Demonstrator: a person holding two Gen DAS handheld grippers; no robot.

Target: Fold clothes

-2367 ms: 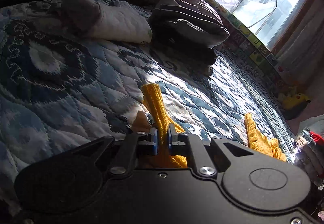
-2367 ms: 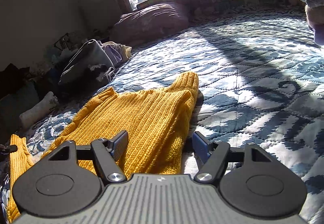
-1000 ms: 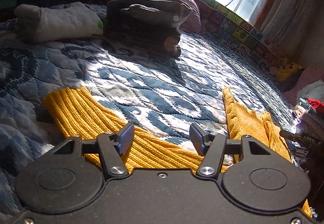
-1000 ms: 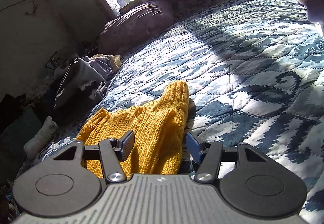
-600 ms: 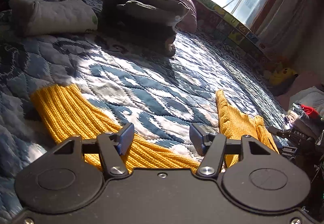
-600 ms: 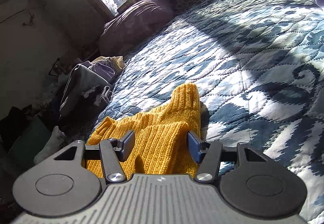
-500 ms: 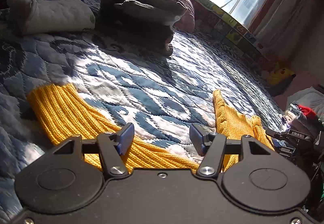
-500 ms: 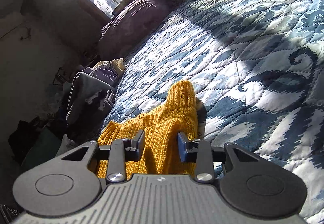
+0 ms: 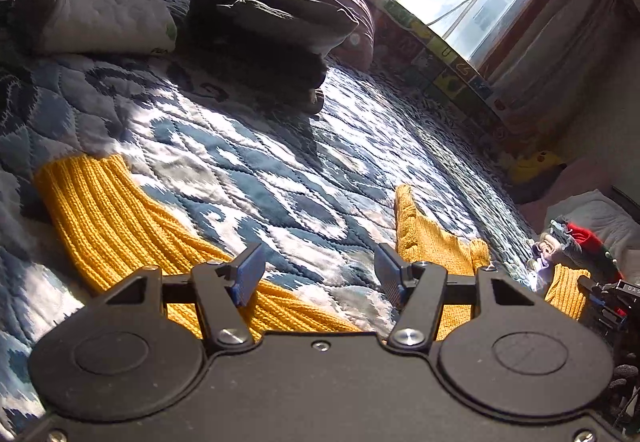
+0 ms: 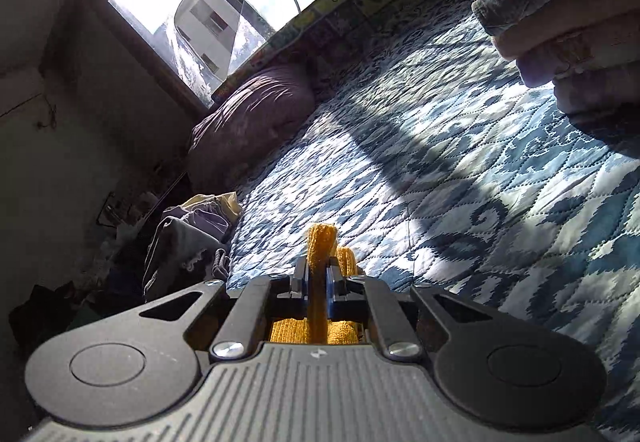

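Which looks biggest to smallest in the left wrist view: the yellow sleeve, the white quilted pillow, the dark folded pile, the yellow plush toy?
1. yellow sleeve, though nearness inflates it
2. dark folded pile and white quilted pillow: too alike to rank
3. yellow plush toy, far off

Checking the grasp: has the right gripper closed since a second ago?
Yes. The right gripper has shut on the yellow knitted sweater, lifting its cuff off the blue patterned quilt.

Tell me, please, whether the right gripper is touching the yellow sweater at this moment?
Touching. In the right wrist view, the right gripper has its jaws shut on a fold of the yellow sweater, with the knit pinched between both pads and sticking out past them.
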